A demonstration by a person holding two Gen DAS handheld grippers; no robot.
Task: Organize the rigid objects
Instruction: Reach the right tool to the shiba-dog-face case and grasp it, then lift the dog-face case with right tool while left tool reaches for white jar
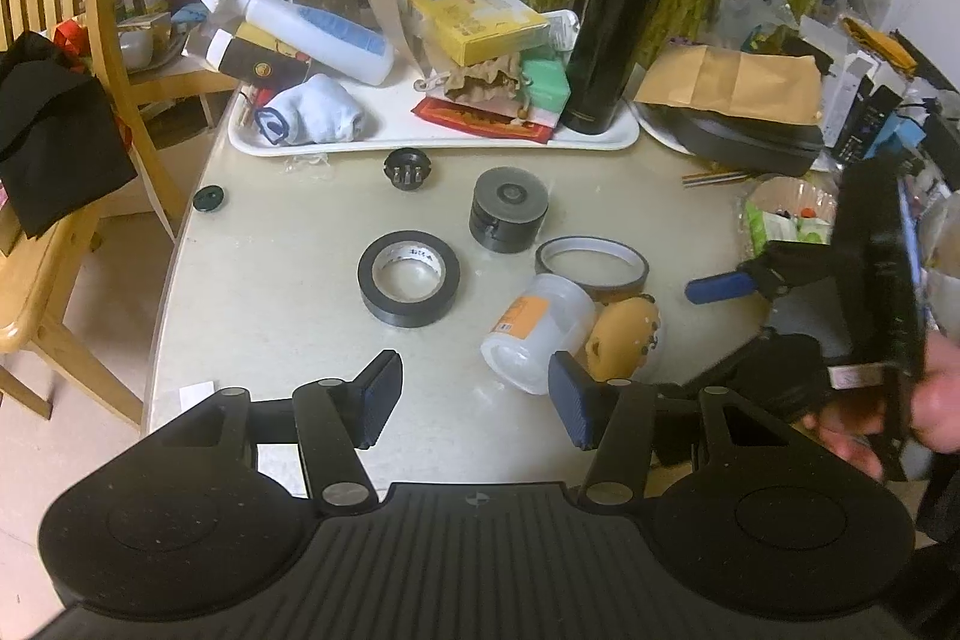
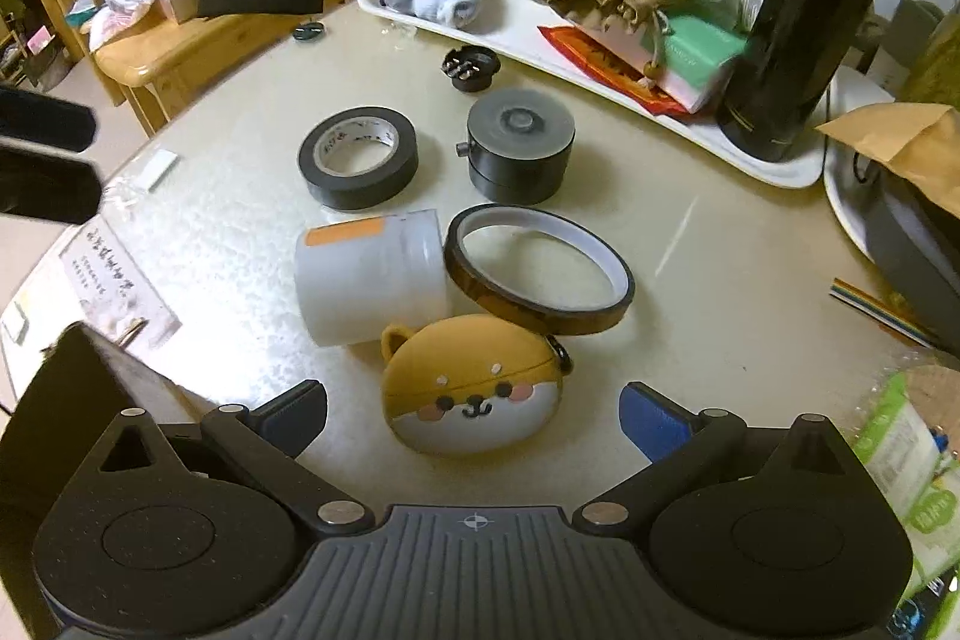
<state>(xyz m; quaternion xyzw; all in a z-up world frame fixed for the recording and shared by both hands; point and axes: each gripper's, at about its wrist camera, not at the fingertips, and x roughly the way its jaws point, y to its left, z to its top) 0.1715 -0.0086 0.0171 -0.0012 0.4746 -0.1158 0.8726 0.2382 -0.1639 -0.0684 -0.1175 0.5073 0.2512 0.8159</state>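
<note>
Shiba-faced case [image 2: 474,391] lies on the surface [image 2: 720,268] between the spread fingers of the right claw [image 2: 474,415], untouched, with the white jar [image 2: 369,277] and amber tape ring [image 2: 537,271] just beyond it. Left claw [image 1: 477,394] hangs open and empty; black tape roll [image 1: 409,277] lies ahead of it.

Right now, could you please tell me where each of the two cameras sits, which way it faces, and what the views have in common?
Left wrist: on the left hand-held gripper, angled down at the pale round table; its open jaws show, with the right hand-held gripper and a hand.
Right wrist: on the right hand-held gripper, angled down over the yellow dog-faced case; its own open jaws show.
Shared: black tape roll, white plastic jar lying down, amber tape ring, white tray.
</note>
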